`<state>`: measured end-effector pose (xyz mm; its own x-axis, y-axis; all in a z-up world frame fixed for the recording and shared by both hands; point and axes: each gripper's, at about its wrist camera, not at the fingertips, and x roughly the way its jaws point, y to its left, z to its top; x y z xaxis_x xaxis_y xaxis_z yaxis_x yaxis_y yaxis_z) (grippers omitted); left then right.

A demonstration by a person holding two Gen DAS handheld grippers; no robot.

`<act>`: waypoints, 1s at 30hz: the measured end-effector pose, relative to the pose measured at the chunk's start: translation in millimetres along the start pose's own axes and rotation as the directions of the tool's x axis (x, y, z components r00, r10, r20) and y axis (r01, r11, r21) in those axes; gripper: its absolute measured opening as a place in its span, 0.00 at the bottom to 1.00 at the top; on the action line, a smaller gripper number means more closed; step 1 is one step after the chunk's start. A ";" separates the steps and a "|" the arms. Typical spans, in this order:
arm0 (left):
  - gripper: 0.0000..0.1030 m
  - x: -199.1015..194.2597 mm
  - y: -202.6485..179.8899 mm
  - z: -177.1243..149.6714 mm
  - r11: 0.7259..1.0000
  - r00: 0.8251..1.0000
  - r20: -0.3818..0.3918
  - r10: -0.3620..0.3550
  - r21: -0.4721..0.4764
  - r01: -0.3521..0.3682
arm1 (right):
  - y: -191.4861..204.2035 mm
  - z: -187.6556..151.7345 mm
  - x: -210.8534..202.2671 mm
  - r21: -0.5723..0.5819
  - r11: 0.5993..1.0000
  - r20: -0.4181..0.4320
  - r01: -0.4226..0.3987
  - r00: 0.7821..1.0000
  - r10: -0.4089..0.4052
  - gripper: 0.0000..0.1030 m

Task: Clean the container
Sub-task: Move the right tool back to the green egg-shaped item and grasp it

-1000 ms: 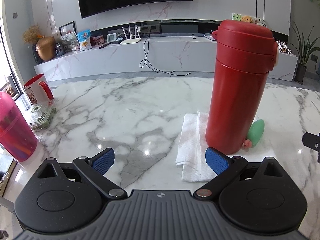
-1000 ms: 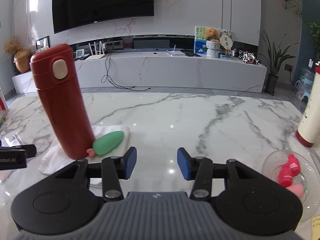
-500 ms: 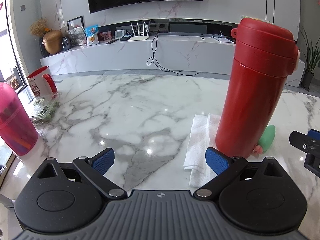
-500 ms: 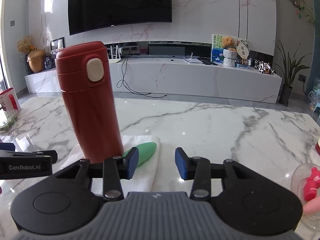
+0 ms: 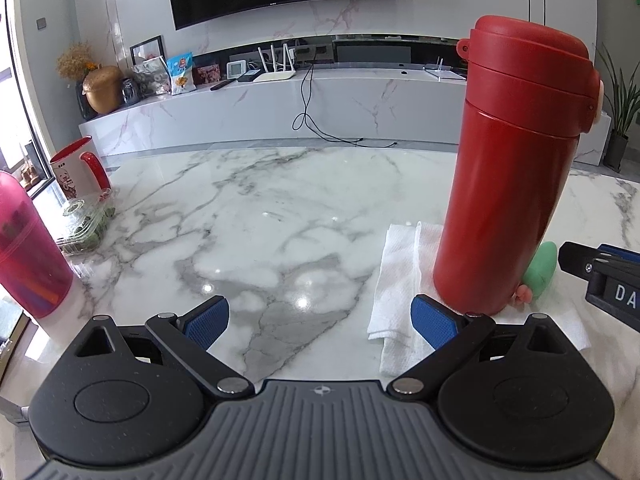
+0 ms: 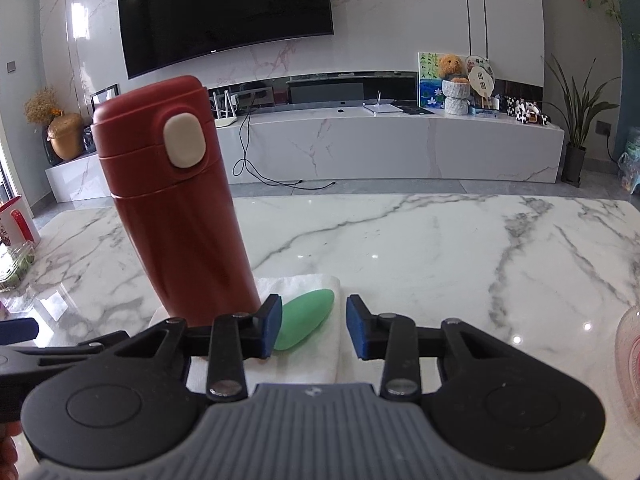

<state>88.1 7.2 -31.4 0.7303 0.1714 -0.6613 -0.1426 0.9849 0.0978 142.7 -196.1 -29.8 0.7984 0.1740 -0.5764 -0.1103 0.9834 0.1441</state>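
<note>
Right gripper (image 6: pixel 312 326) has slid in toward the red bottle (image 6: pixel 176 200), jaws closing around the green sponge (image 6: pixel 306 318) without touching it yet. Bottle stands upright on the white cloth (image 5: pixel 394 280); left gripper (image 5: pixel 320 316) gapes wide, empty.

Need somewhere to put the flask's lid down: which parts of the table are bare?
Bare marble runs from the white cloth left to the pink tumbler and salad box, and right of the cloth to the glass dish. Crowded: the cloth, with the red flask and green sponge.
</note>
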 end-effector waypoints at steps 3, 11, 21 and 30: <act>0.97 0.8 -0.3 1.1 1.000 1.000 0.000 0.004 -0.004 -0.004 | 4.1 1.7 4.6 0.016 1.000 -0.007 -0.001 1.000 0.001 0.36; 0.97 3.3 3.2 3.3 1.000 1.000 -0.005 0.004 -0.026 -0.004 | 7.1 6.5 18.7 0.076 0.997 -0.027 0.013 1.000 -0.011 0.35; 0.97 6.7 6.0 5.4 0.999 1.000 -0.021 -0.002 -0.054 0.001 | 5.3 4.4 36.6 0.122 0.993 -0.071 0.011 0.997 -0.002 0.32; 0.97 7.2 3.9 5.5 0.999 1.000 -0.027 -0.010 -0.052 0.009 | 3.1 3.9 42.2 0.110 0.994 -0.075 0.006 0.997 0.003 0.31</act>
<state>96.5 12.4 -31.7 0.7136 0.1609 -0.6818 -0.1706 0.9839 0.0536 178.4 -185.9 -50.5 0.7517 0.1799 -0.6345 -0.0398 0.9727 0.2287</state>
